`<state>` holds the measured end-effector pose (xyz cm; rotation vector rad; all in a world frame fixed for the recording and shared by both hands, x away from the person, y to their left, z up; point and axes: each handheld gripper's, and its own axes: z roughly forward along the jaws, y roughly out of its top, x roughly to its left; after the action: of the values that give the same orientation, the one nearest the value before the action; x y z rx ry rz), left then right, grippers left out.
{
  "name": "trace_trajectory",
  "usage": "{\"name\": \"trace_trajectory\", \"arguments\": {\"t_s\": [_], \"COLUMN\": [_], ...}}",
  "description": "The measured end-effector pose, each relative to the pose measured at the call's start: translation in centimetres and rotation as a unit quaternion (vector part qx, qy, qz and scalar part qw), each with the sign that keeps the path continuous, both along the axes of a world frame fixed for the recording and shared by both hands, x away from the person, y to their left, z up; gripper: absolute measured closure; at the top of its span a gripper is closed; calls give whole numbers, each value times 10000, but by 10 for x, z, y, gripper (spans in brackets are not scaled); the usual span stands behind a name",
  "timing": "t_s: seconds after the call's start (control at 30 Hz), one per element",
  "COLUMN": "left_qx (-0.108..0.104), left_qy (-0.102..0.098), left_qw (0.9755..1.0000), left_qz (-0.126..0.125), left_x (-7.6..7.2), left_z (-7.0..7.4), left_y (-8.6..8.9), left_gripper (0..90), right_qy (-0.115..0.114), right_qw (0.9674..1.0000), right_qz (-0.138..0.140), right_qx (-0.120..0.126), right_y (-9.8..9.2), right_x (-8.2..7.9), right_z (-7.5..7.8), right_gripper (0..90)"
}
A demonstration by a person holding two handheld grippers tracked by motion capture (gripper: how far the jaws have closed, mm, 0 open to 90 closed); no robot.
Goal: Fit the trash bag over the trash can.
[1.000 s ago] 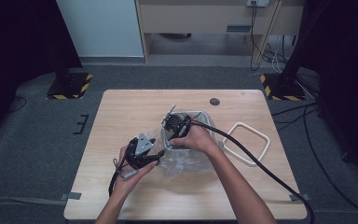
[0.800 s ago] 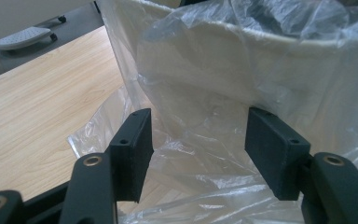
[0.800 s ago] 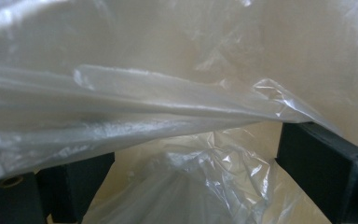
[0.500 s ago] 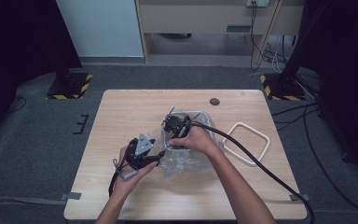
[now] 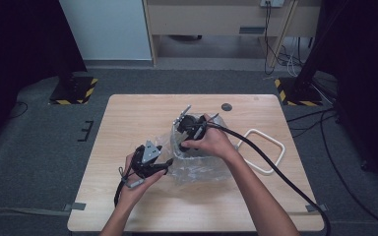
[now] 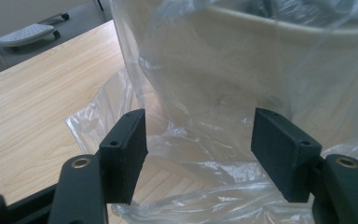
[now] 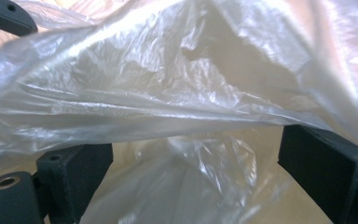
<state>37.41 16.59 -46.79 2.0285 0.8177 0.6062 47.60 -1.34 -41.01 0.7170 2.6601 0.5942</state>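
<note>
We are holding our left gripper point(image 6: 198, 154) wide, jaws just opening, beside the clear bag point(image 5: 197, 164); our right gripper point(image 7: 196, 177) is gaping inside the bag's upturned mouth.

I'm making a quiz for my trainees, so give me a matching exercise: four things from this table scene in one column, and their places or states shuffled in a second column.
Things:
1. clear plastic bag
2. white frame
3. dark disc
4. left gripper

Places or states:
A. lying flat near the table's right edge
B. jaws apart, aimed at the bag
C. crumpled at mid-table
D. alone near the table's far edge

Pairs: 1-C, 2-A, 3-D, 4-B
</note>
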Motion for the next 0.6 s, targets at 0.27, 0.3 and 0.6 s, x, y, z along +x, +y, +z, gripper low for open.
{"name": "trace_trajectory", "arguments": {"t_s": [0.27,0.3,0.6], "left_qx": [15,21,84], "left_qy": [2,0,29], "left_qw": [10000,10000,9999], "left_qz": [60,66,110], "left_x": [1,1,2], "left_z": [1,1,0], "left_y": [5,6,11], "left_gripper": [346,342,337], "right_qy": [-287,-348,-398], "right_qw": [9994,9992,9983], "right_qz": [65,73,180], "right_qx": [156,180,382], "right_y": [-12,-14,-25], "right_x": [-5,-6,-11], "right_z": [22,25,38], "right_gripper": [162,181,340]}}
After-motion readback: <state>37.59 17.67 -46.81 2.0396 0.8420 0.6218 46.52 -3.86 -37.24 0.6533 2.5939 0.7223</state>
